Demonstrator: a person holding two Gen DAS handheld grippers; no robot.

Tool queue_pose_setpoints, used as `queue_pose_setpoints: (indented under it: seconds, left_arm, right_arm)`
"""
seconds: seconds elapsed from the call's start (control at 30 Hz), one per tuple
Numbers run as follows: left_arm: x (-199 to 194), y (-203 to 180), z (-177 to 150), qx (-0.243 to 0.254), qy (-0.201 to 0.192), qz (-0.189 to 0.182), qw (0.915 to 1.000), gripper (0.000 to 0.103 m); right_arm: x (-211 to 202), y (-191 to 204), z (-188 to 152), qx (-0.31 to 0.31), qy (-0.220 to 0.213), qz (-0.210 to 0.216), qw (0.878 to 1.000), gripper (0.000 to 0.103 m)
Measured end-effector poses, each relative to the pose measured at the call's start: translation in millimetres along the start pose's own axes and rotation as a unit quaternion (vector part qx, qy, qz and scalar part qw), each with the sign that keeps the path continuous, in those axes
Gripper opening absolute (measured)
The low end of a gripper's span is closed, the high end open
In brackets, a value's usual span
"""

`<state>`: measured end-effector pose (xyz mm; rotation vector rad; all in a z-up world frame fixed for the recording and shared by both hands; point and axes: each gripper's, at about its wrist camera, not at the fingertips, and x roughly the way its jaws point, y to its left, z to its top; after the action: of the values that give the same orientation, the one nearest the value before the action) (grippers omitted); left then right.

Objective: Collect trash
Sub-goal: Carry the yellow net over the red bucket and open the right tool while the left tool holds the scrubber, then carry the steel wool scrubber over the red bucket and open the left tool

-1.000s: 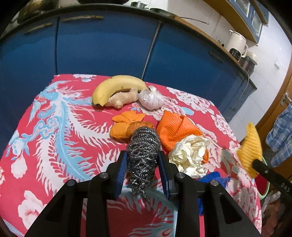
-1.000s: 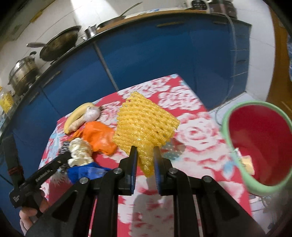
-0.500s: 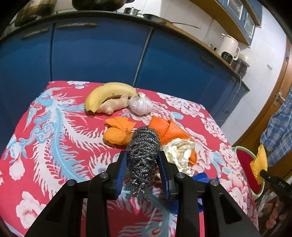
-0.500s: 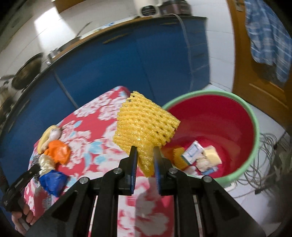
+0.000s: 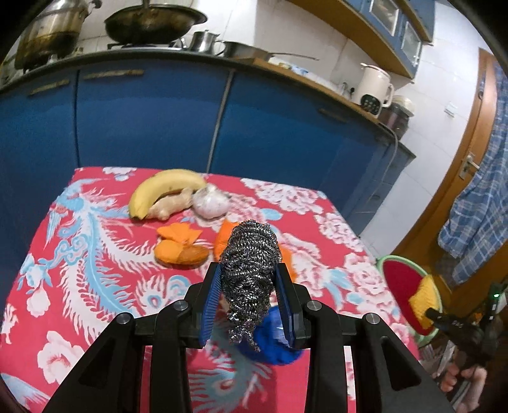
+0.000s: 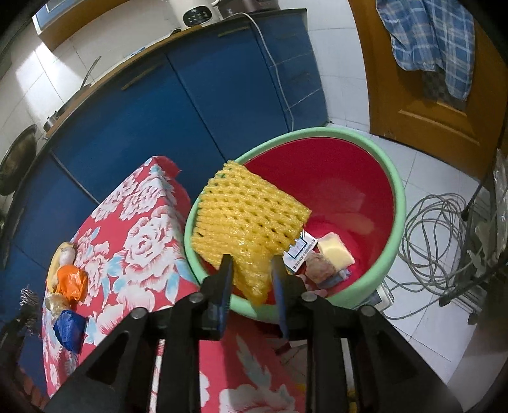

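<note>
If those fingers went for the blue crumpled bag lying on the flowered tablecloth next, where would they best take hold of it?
Probably from above, across the raised middle of the blue crumpled bag. It lies as a small, soft lump on the tablecloth, with bare cloth on its right side, so fingers coming straight down could straddle and squeeze it. On its far side it touches a pale crumpled wad, so a sideways approach looks crowded.

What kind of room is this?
Most likely a home kitchen: a wok and pots sit on the counter above blue cabinets, and a banana lies on the table.
</note>
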<state>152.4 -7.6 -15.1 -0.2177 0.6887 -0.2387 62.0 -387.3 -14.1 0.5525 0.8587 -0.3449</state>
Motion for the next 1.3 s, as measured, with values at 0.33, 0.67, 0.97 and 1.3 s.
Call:
queue_pose_setpoints:
  seconds: [0.33,0.67,0.97,1.3]
  left_arm:
    - [-11.3,-46.6,5.7,0.039,-0.002,-0.031,0.9988,0.035]
    - [0.6,-104.8,-3.7,0.080,0.023,-0.069,0.9941,0.035]
    - [23.7,-165.6,-26.8,0.138,0.058,-0.104,0.9833,0.035]
    - [60.3,-232.5,-43.5,0.199,0.087,-0.144,0.9654,0.035]
  right_arm:
    - [-15.2,-18.4,-4.1,0.007,-0.012,0.005,1.000,0.040]
    - [-46.3,-34.9,-5.8,0.011,-0.032,0.021,0.999,0.041]
    - [-68.1,-58.0,-6.9,0.027,-0.040,0.033,0.998,0.045]
    - [-73.9,-84.4,-15.5,0.048,-0.043,0.026,0.998,0.046]
